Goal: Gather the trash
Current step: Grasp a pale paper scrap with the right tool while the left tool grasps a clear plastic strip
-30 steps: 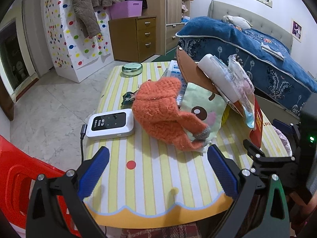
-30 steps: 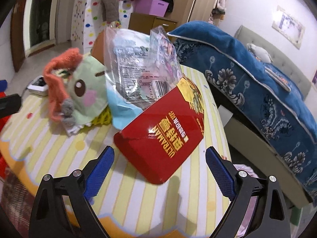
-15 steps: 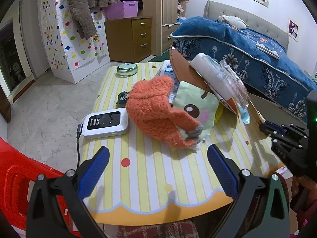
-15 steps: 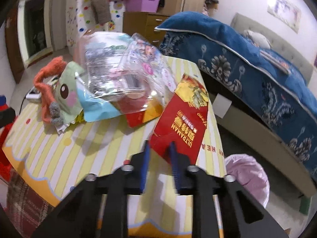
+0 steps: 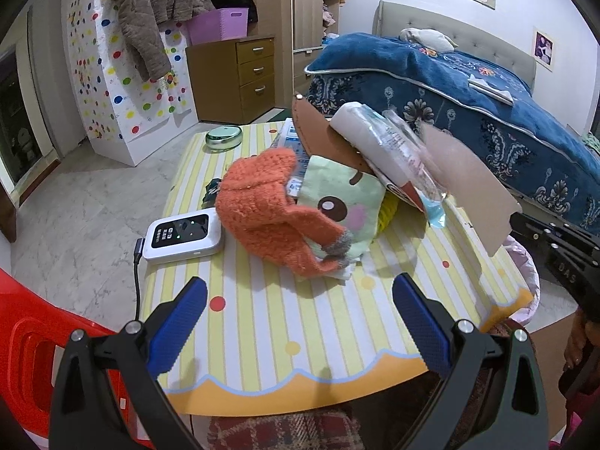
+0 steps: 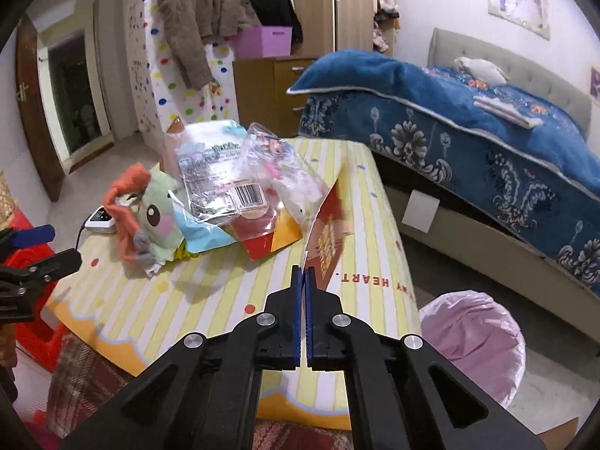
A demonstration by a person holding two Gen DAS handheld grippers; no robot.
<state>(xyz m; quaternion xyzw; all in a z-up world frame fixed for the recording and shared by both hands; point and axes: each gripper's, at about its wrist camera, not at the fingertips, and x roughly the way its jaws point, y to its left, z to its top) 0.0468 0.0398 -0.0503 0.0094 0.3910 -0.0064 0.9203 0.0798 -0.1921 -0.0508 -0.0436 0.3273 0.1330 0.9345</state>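
My right gripper [image 6: 303, 275] fingers pinch the red cardboard [image 6: 325, 238] edge; left gripper [image 5: 300, 313] wide, empty. Thin grip could slip before the pink-lined bin [image 6: 472, 345].

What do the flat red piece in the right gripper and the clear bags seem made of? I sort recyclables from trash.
Flat red printed card, pinched by the right gripper: probably thin cardboard, glossy printed front, plain brown back, keeps flat. Clear crinkled bags: thin glossy plastic film, see-through with creases, glare and a barcode label.
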